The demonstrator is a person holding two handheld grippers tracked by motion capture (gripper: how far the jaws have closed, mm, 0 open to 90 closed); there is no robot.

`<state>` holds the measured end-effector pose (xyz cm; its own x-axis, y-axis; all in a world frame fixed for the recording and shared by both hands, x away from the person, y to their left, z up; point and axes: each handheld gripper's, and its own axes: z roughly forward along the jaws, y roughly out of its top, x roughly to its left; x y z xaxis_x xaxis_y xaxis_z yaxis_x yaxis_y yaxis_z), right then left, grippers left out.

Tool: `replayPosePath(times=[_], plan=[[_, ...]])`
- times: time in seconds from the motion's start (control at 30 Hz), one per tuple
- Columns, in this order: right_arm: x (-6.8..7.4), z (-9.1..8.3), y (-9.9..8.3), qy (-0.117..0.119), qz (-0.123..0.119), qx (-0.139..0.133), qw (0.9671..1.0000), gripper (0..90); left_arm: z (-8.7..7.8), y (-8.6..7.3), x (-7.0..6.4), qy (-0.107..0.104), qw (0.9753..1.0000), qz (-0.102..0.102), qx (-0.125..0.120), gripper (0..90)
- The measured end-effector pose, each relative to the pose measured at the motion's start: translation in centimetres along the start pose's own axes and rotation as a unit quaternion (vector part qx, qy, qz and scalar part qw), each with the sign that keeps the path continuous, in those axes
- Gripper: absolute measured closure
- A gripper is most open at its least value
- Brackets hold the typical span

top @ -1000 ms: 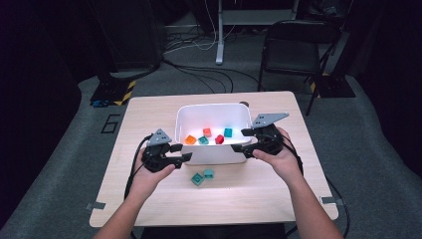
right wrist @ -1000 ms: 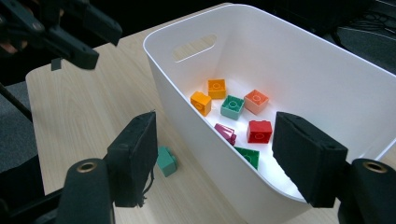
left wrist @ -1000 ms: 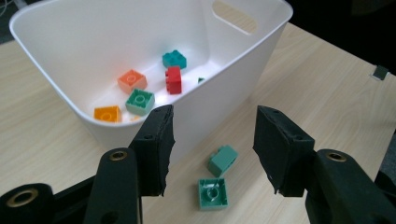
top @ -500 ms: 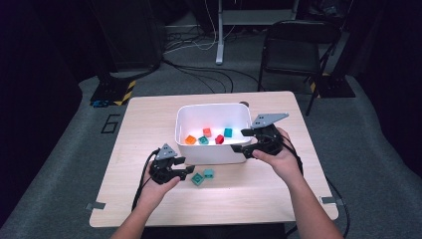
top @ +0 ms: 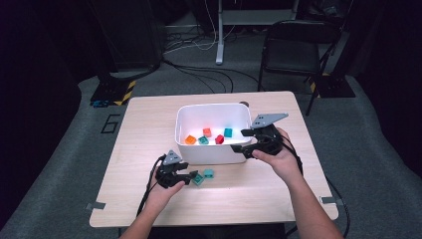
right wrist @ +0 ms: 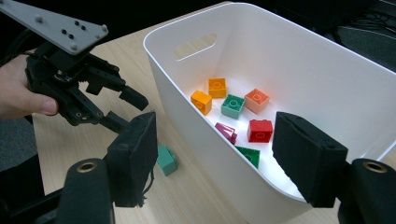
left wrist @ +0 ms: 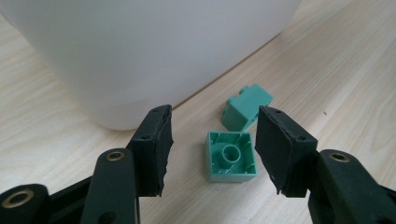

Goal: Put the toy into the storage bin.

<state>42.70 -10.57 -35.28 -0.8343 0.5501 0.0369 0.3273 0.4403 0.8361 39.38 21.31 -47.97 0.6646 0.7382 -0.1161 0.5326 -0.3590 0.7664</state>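
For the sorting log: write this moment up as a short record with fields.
work: green blocks going into the white bin
left gripper: jaws open around the upside-down green block, not touching it
second green block: on the table, just beyond the first
right gripper: jaws open astride the bin's near wall
bin contents: orange, red, green and pink blocks

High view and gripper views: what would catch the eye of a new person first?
First, the white plastic bin mid-table, with small coloured toy bricks on its floor. Next, the open left gripper with a green upside-down brick on the wooden table between its jaws. The open right gripper straddles the bin's wall.
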Motion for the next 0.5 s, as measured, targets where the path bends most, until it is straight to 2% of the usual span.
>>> replayPosePath(times=[0.13,0.3,0.5], plan=[[0.0,0.0,0.0,0.000,0.000,0.000,1.0000,30.6,0.7,-0.5,-0.1,-0.004,1.0000,-0.004,0.006,45.3],[-0.1,0.1,0.0,0.001,-0.001,0.001,1.0000,30.6,1.5,-0.8,-0.3,-0.009,0.9996,0.006,0.025,45.4],[0.0,0.2,-0.1,0.001,-0.001,0.002,1.0000,30.6,2.3,-1.1,-0.5,-0.013,0.9993,0.004,0.035,45.7]])
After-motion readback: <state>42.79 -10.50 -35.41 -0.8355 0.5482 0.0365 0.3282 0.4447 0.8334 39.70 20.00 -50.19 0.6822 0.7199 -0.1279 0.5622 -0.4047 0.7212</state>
